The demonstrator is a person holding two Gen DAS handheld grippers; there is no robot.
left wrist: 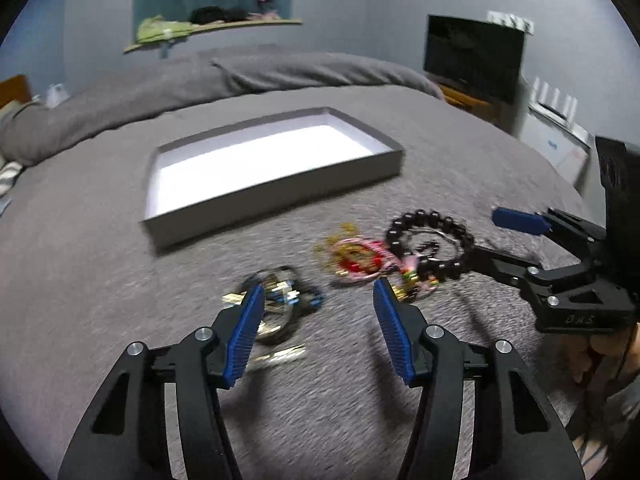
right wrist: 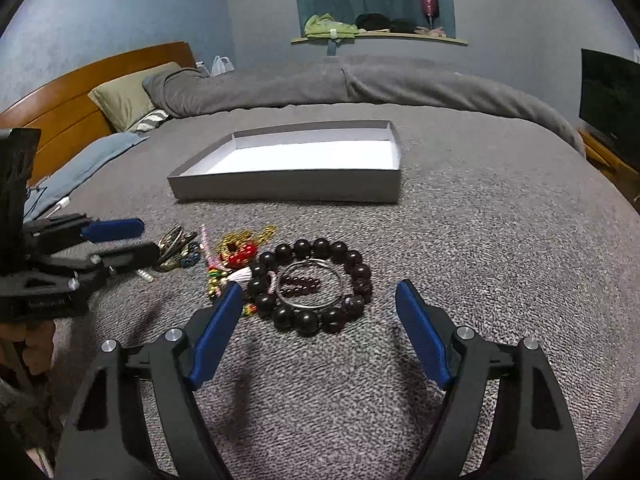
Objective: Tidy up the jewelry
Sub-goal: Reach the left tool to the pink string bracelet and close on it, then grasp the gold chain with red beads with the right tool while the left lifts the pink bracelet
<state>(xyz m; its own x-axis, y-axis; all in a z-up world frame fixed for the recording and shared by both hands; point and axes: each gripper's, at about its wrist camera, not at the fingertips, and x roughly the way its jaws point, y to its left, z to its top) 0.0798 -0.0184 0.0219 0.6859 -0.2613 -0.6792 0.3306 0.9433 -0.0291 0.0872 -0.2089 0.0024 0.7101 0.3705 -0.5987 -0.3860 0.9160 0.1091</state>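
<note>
Jewelry [right wrist: 280,276] heaped before box [right wrist: 288,190]

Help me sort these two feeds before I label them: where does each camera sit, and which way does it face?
Left wrist: on the left gripper, looking down across the bed at the bangles; its blue fingers show, with the right gripper at the right edge.
Right wrist: on the right gripper, facing the dark bead bracelet; its fingers show, the left gripper at left.
Shared: the grey box, the red charm, the grey blanket.
</note>
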